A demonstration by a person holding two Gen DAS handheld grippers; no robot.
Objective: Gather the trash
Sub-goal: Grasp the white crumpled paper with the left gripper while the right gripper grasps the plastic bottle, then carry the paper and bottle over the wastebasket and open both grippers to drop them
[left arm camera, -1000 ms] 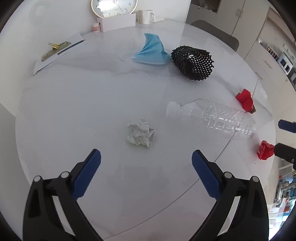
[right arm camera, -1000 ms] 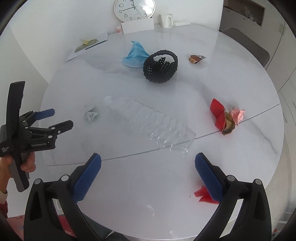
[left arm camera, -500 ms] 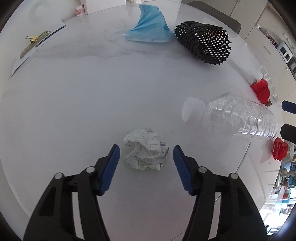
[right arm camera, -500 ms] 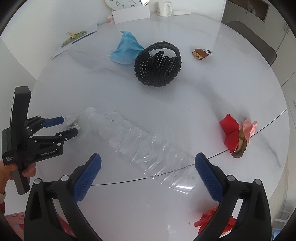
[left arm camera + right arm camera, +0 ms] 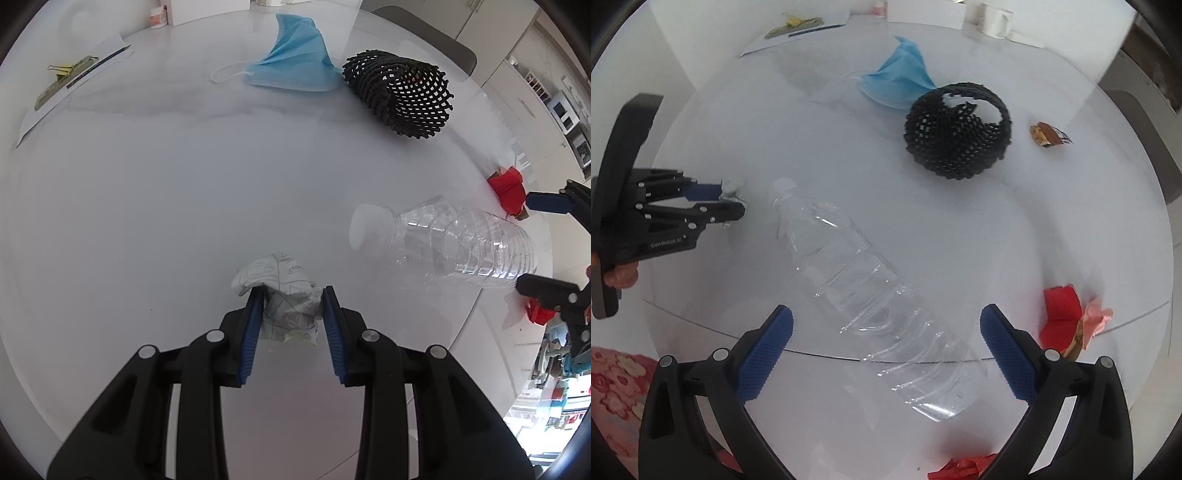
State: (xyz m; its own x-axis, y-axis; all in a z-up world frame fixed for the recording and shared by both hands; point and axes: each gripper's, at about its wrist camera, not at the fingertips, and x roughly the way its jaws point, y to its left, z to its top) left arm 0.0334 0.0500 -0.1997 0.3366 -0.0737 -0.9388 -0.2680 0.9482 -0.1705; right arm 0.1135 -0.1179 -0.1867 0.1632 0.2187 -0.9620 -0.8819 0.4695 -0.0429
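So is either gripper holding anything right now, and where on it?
The left gripper, jaws just closing, pinches the crumpled paper ball across its middle. The right gripper is open, holding nothing.

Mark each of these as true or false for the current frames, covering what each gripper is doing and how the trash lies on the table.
1. The left gripper pinches the crumpled paper. True; its jaws have just been closing.
2. The right gripper is clamped on the plastic bottle. False: its jaws stand wide, the bottle lying between them.
3. The bottle stands upright. False: it lies on its side on the table.
4. The blue face mask lies beside the black mesh net. True.
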